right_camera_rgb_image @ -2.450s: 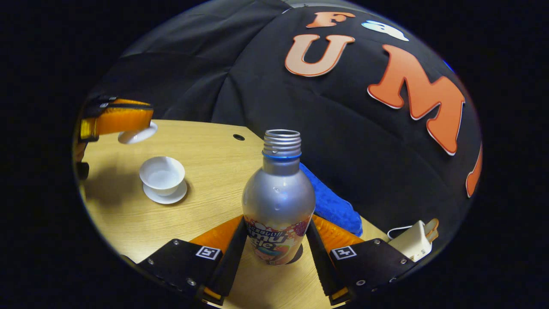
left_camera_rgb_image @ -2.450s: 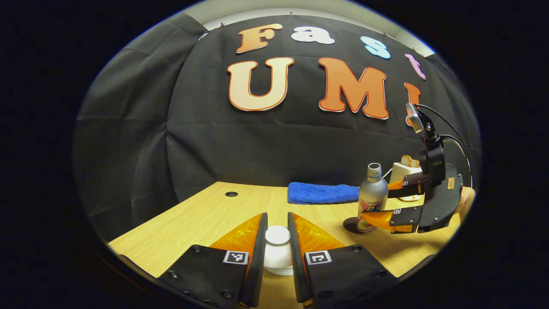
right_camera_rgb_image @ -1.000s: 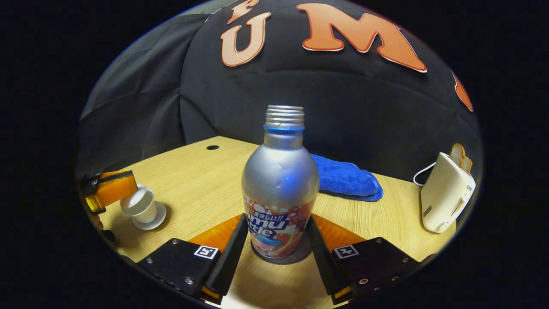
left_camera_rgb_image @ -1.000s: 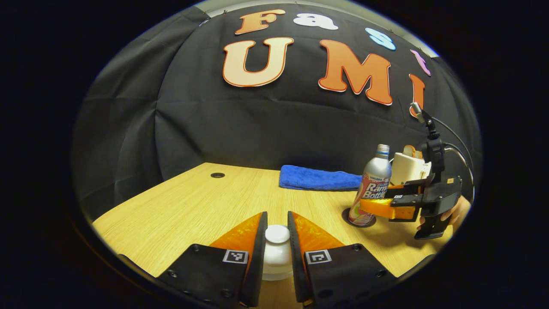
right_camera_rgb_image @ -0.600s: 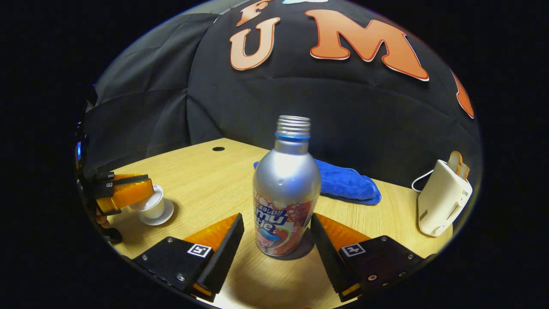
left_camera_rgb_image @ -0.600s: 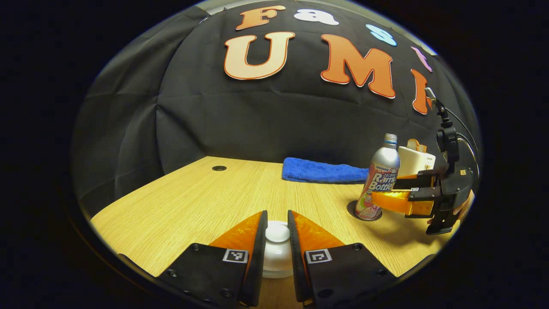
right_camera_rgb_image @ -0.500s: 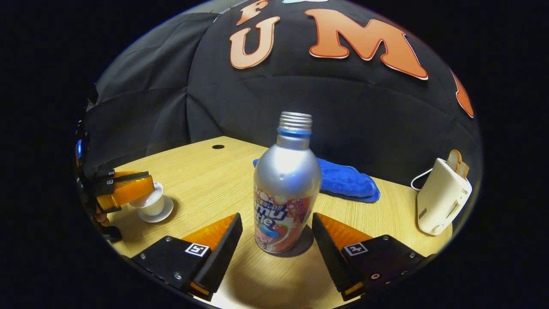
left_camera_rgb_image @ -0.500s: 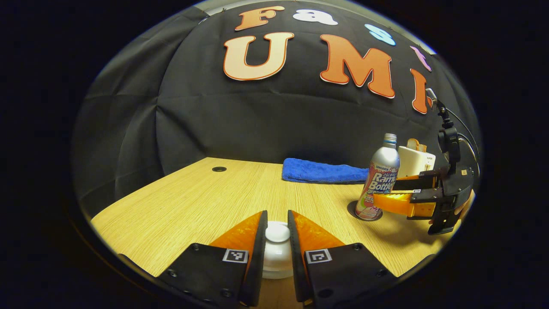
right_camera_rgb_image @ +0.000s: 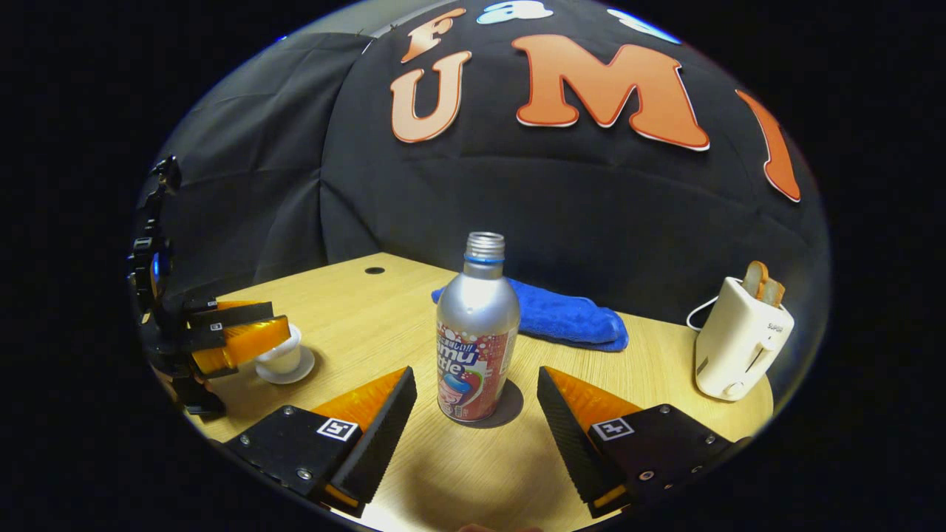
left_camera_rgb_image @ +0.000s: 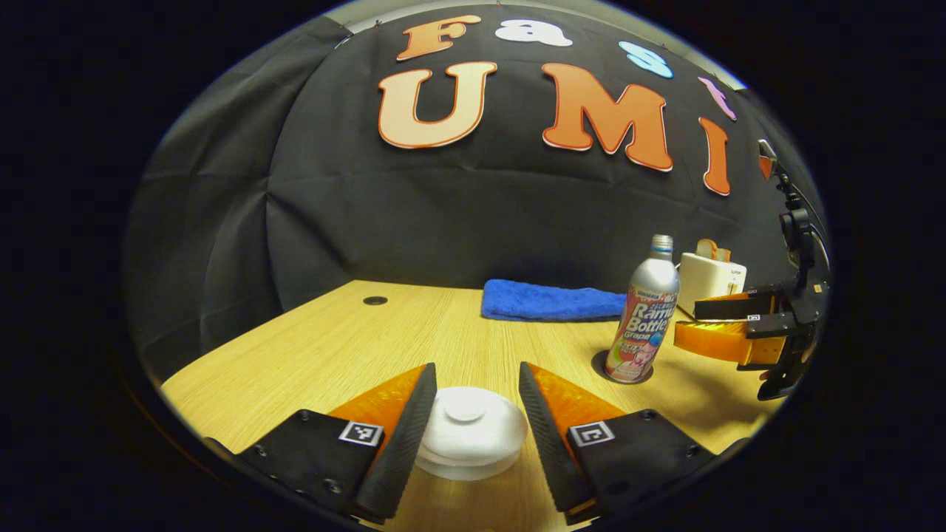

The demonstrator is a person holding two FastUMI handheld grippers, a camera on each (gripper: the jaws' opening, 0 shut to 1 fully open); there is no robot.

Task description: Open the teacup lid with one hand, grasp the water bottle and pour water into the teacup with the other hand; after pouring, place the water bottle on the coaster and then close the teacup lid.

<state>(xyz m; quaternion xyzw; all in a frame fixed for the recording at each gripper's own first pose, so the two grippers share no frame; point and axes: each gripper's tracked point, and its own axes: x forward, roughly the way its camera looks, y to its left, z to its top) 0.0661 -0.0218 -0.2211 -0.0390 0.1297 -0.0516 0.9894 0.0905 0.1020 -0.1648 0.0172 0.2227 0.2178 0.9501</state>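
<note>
The white lid sits on the white teacup, which stands on its saucer. My left gripper is open around the lid, its fingers apart from the knob; in the right gripper view the left gripper shows at the far left beside the cup. The silver water bottle stands upright and uncapped on the dark round coaster. My right gripper is open just short of the bottle, which stands free. In the left gripper view the bottle is at right with the right gripper beside it.
A folded blue cloth lies at the back of the wooden table. A white toaster with toast in it stands at the right. A small round hole is in the tabletop near the far left corner.
The bottle was set upright on the coaster and my right gripper let go and drew back. My left gripper lowered the lid onto the cup, then opened around it.
</note>
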